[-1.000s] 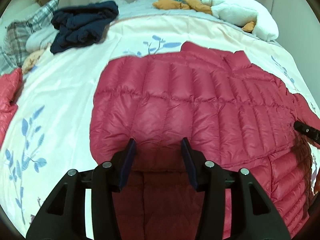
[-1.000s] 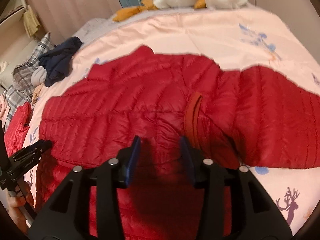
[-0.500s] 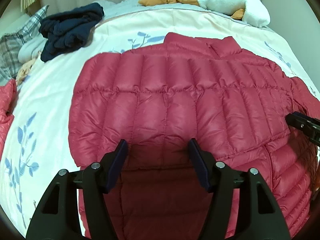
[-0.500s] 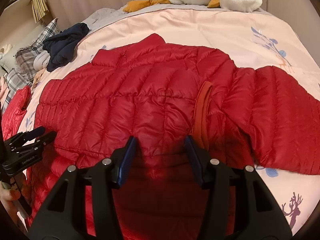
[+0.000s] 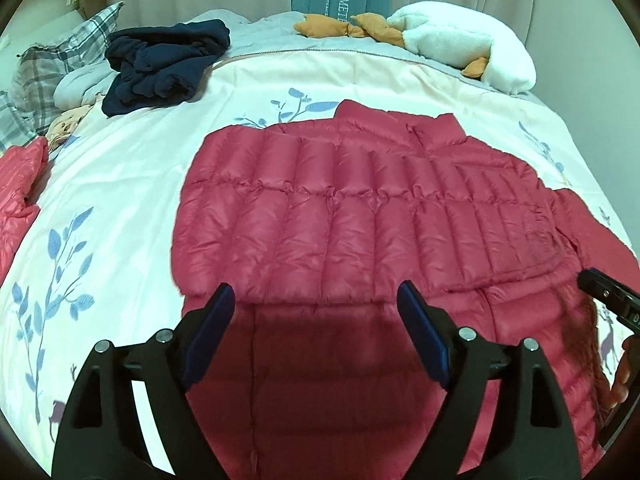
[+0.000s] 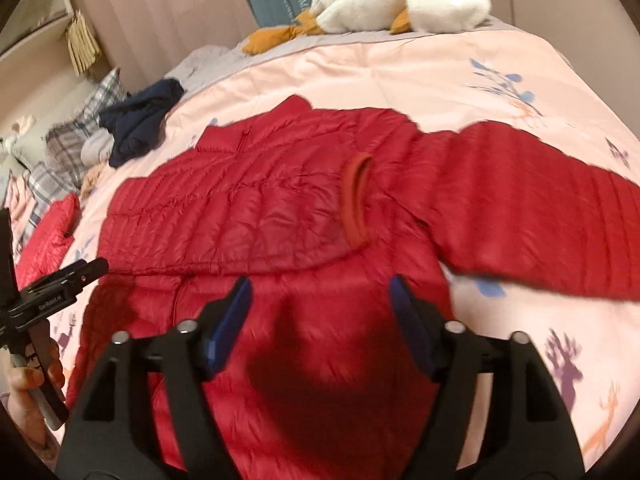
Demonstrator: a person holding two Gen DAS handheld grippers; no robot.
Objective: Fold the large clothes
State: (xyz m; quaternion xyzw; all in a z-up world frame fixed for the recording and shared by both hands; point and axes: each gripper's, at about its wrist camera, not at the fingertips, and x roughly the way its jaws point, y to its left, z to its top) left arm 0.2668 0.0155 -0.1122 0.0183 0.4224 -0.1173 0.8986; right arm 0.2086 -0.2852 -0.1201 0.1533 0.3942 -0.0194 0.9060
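Over red jacket [image 5: 360,216], both grippers spread, empty

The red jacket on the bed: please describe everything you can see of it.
The red jacket is a puffy quilted garment of shiny, thin fabric, stitched into narrow padded channels. It lies flat on the pale floral bedcover, collar toward the pillows. One sleeve is folded across the body, its darker ribbed cuff lying on top; the other sleeve stretches sideways onto the cover. The left gripper and right gripper are both open over its near part, gripping nothing.
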